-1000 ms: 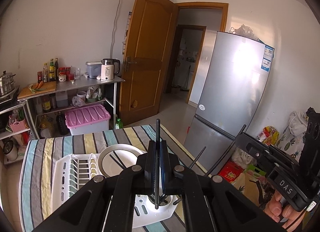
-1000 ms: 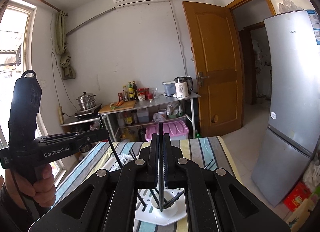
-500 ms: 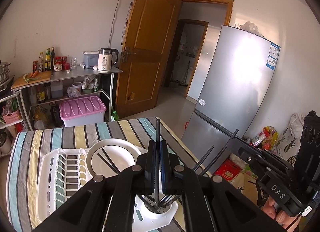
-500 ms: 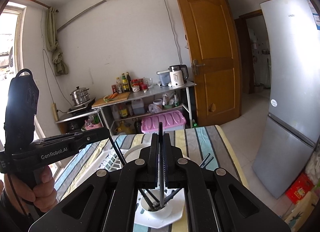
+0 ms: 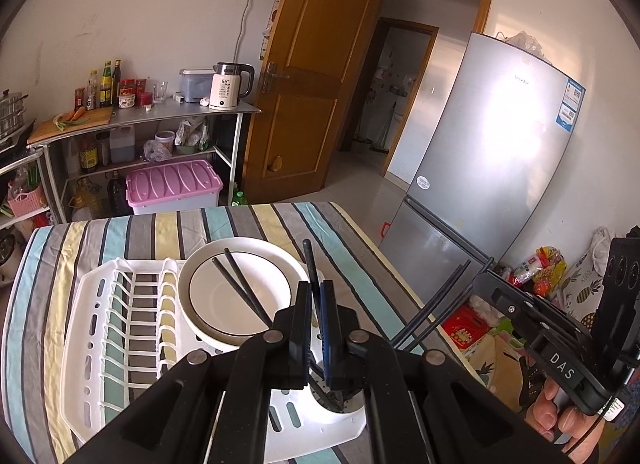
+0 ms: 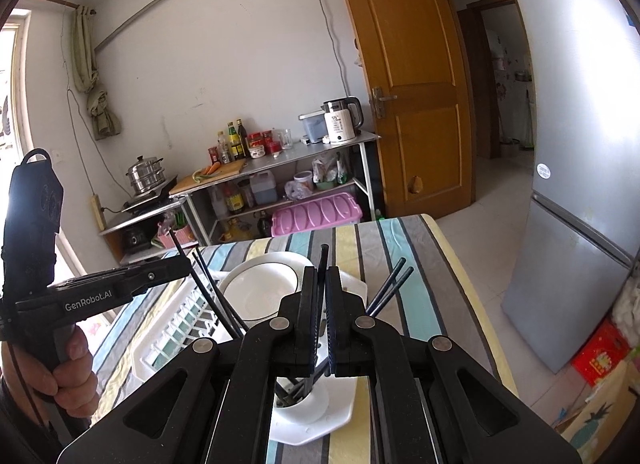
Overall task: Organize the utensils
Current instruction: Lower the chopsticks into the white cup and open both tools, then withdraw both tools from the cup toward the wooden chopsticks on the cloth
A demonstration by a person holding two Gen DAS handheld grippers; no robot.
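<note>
A white dish rack (image 5: 120, 328) sits on a table with a striped cloth (image 5: 248, 224); everything else is placed relative to this rack. At the rack's near right corner is a round white cup (image 6: 302, 404) holding several black chopsticks (image 6: 390, 284) that lean outward. A white plate (image 5: 240, 292) rests just beside the rack's slotted section, on its far right side, with two black chopsticks lying across it.

The left gripper (image 5: 314, 296) hangs above the cup, its fingers pressed together on a single black chopstick (image 5: 309, 260) that stands nearly upright between them. The right gripper (image 6: 320, 284) is also over the cup, its fingers pinching another upright chopstick (image 6: 323, 260). Whether either chopstick's lower end has reached the cup cannot be told. A hand (image 6: 72, 376) grips each tool's handle. Beyond the rack stand a metal shelf (image 5: 180, 112) and a fridge (image 5: 500, 168).
</note>
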